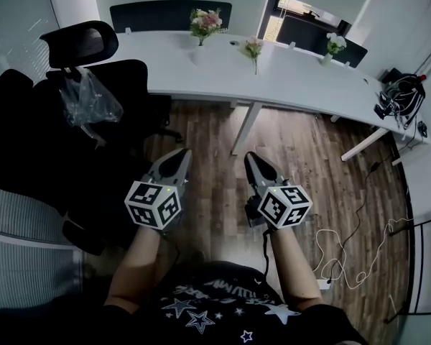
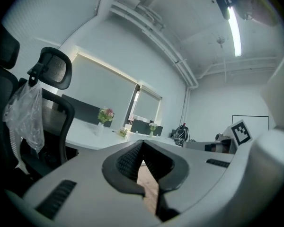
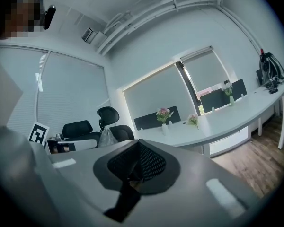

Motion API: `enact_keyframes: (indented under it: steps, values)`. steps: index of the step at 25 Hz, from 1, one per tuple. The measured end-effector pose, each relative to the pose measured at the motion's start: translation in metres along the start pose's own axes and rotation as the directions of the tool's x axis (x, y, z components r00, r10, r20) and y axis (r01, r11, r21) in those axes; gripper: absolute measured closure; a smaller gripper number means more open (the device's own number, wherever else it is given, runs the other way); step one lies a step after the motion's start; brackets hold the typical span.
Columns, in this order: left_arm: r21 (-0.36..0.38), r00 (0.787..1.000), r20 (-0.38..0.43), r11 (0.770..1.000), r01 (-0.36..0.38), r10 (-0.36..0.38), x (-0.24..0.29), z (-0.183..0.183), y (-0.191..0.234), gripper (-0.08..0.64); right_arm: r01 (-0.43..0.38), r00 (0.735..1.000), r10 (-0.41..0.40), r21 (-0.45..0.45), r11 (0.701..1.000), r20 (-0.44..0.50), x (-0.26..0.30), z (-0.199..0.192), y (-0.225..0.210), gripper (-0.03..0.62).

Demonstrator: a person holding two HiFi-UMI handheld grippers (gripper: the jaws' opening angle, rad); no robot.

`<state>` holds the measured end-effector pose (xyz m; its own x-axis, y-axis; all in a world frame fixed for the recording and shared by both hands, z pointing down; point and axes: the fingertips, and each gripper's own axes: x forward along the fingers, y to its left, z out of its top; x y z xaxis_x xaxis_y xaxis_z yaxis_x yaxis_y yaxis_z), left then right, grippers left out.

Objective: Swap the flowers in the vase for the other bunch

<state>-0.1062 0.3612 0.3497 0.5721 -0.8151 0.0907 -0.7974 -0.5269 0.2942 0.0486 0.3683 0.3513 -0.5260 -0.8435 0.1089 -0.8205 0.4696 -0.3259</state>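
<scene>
Star-print shirt (image 1: 215, 304) sits at the bottom edge of the head view, with both forearms running up from it. Left claw (image 1: 179, 154) is lower centre-left and right claw (image 1: 251, 157) lower centre-right. Both are over the wood floor (image 1: 309, 157), well short of the counter (image 1: 294, 77). The white counter curves across the top of the frame. The flowers (image 1: 205, 21) stand upright in the vase (image 1: 200, 50) at upper centre. The other bunch (image 1: 253, 48) lies on the counter just right of the vase, apart from it. A third bouquet (image 1: 335, 44) sits further right, near the counter's far edge. A black office chair (image 1: 79, 45) at upper left carries a plastic bag (image 1: 90, 98). Cables (image 1: 402, 95) are piled at the counter's right end.

Left gripper view: the left claw's jaws are together with nothing between them. The flowers (image 2: 105, 114) are small at centre-left on the counter, and the other bunch (image 2: 123, 132) is just right of them. The office chair and bag fill the left side. The right claw's marker cube (image 2: 241, 132) shows at right.

Right gripper view: the right claw's jaws are closed and empty. The flowers (image 3: 164, 113) are upright in the vase (image 3: 164, 128) at centre, far off. The other bunch (image 3: 193, 120) is to their right on the counter. The left claw's marker cube (image 3: 38, 134) shows at left.
</scene>
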Motion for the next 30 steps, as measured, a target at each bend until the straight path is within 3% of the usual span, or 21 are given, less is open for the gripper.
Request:
enact_keyframes:
  steps: [5, 10, 18, 30]
  values:
    - [0.012, 1.0, 0.005, 1.0, 0.028, -0.028, 0.016, 0.002, 0.011, 0.552, 0.029, 0.999, -0.029, 0.005, 1.0, -0.024, 0.01, -0.008, -0.014, 0.589]
    - [0.037, 0.997, -0.056, 0.998, -0.043, 0.045, 0.039, -0.007, 0.03, 0.552, 0.04, 0.999, -0.039, 0.018, 0.999, -0.023, 0.029, -0.003, -0.034, 0.589]
    - [0.043, 0.991, -0.055, 0.992, -0.119, 0.121, 0.091, 0.005, 0.065, 0.552, -0.058, 0.998, 0.059, 0.038, 0.998, -0.027, 0.108, 0.014, -0.073, 0.589]
    - [0.026, 0.977, -0.054, 0.979, -0.203, 0.204, 0.226, 0.029, 0.11, 0.552, -0.159, 0.985, 0.162, 0.048, 0.986, -0.052, 0.229, 0.064, -0.167, 0.589]
